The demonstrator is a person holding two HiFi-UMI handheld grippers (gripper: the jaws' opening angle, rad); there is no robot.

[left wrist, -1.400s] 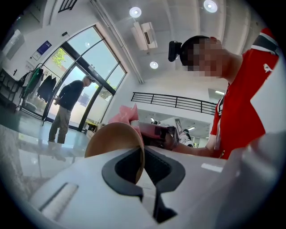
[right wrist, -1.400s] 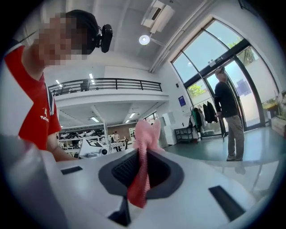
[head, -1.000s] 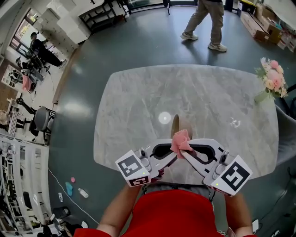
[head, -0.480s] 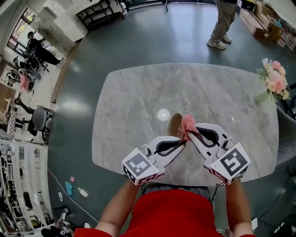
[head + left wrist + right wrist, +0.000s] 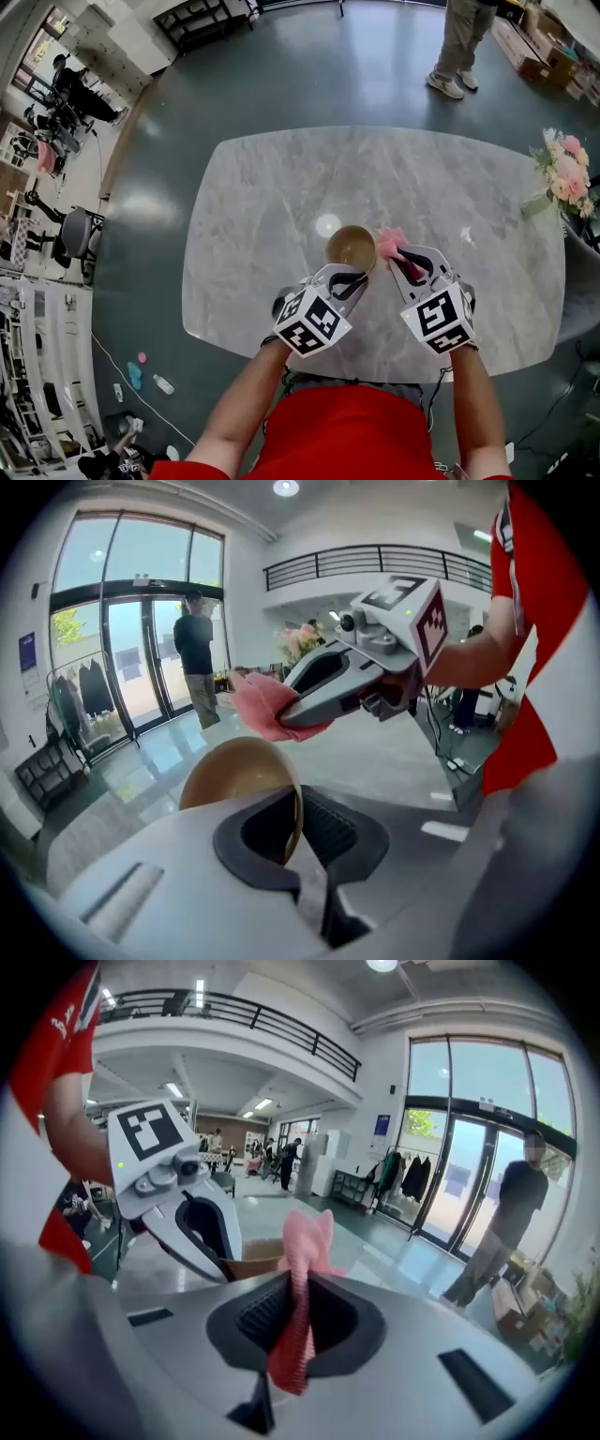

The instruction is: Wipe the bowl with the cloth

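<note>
Bowl (image 5: 351, 247) and cloth (image 5: 391, 244) are both in hand, so the pick-up is done. The cloth sits just beside the bowl's right rim rather than inside it, so I judge the wiping stroke itself is what remains. No view shows whether any of the bowl has been rubbed yet.

Nearest, at lower centre of the head view, the left tongs (image 5: 359, 274) are pressed nearly together on the bowl's near rim. In the left gripper view the thin tan wall runs straight down between the two dark pads, which pinch it. Just to the right, the right tongs (image 5: 401, 255) are likewise closed, clamping a fold of the pink cloth. In the right gripper view the fabric stands up from between the pads and a tail hangs below them.

Beyond the tips, the bowl is at the middle of the grey marble counter (image 5: 253, 206), either just over it or resting on it; I cannot tell which. Farther off are flowers (image 5: 565, 173) at the counter's right edge and a person's legs (image 5: 459, 47) on the floor at the upper right
</note>
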